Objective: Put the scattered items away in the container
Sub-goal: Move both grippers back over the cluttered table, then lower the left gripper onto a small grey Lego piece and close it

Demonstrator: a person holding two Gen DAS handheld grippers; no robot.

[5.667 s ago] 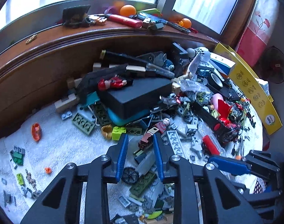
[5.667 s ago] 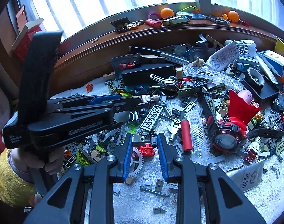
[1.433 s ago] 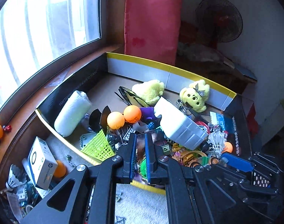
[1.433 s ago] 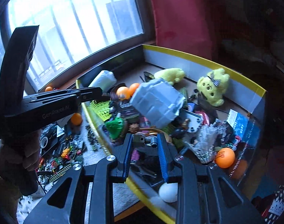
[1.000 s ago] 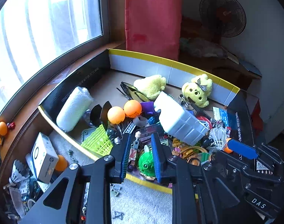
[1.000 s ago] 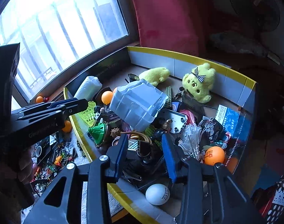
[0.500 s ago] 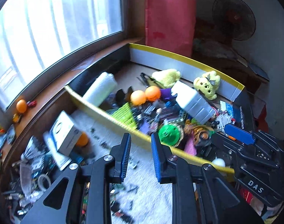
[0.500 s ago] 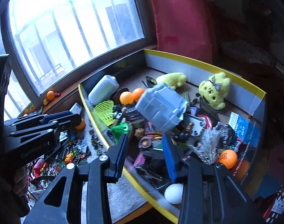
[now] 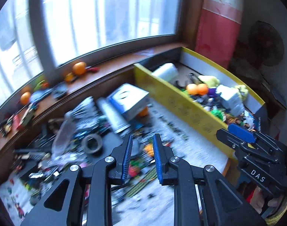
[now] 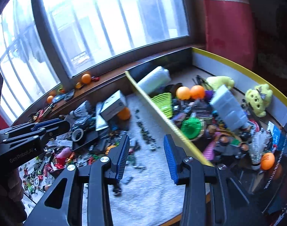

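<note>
While both grippers hang in the air with nothing in them, the mess is waiting on the white cloth. The left gripper (image 9: pixel 141 156) has its blue pads a little way apart, and the right gripper (image 10: pixel 146 158) is spread wide. The container (image 10: pixel 156 103), a big box with a yellow rim, sits to the right and is full of toys: orange balls (image 10: pixel 190 92), a green basket (image 10: pixel 162 101), a yellow teddy (image 10: pixel 258 98). The scattered items (image 9: pixel 83 131) lie in a thick heap to the left, near a white and blue box (image 9: pixel 128 99) and a roll of tape (image 9: pixel 91 144). The left view is blurry, so I think a grab could miss. The bits are tiny and packed close, so a gripper might pinch two at once or knock some off the edge. The container looks so full that new things might roll back out.
</note>
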